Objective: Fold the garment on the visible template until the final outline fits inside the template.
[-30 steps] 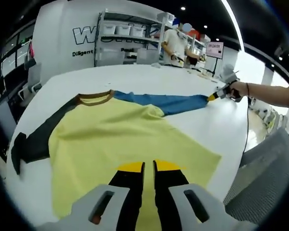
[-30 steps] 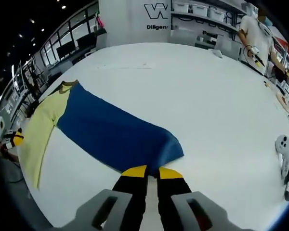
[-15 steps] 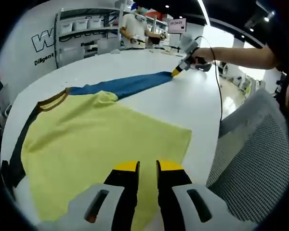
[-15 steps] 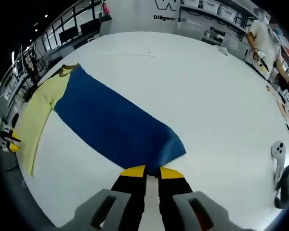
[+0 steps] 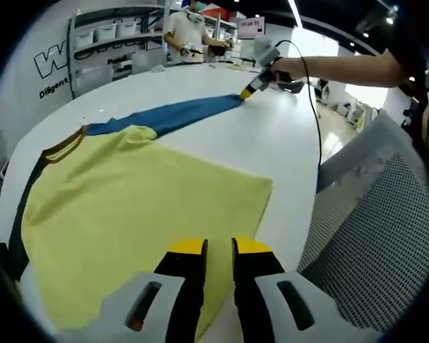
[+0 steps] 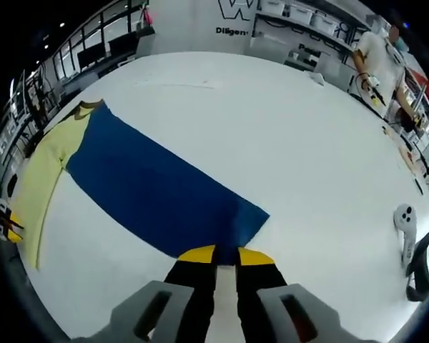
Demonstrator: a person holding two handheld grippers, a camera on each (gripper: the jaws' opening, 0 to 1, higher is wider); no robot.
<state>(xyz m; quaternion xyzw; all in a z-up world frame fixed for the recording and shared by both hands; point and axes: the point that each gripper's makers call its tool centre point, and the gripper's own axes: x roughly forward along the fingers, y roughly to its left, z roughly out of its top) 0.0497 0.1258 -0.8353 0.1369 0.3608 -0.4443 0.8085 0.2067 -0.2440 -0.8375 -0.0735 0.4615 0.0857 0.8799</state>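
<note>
Around us, a grey mesh chair back (image 5: 375, 236) stands just beside the white worktop (image 5: 286, 143), and shelving with white bins (image 5: 114, 32) lines the far wall near a person in white (image 5: 186, 32). A white controller (image 6: 405, 230) lies on the worktop, well apart from the garment. The garment (image 5: 136, 214) lies flat: a soft yellow body, a brown-trimmed collar (image 5: 63, 145), a dark sleeve (image 5: 18, 221) towards one side and a long blue sleeve (image 6: 157, 193) stretched out the other way. Our left gripper (image 5: 218, 246) has its yellow-tipped fingers close together over the yellow hem. Our right gripper (image 6: 219, 254) has its fingers clamped on the blue sleeve's cuff edge. We see no template outline.
</note>
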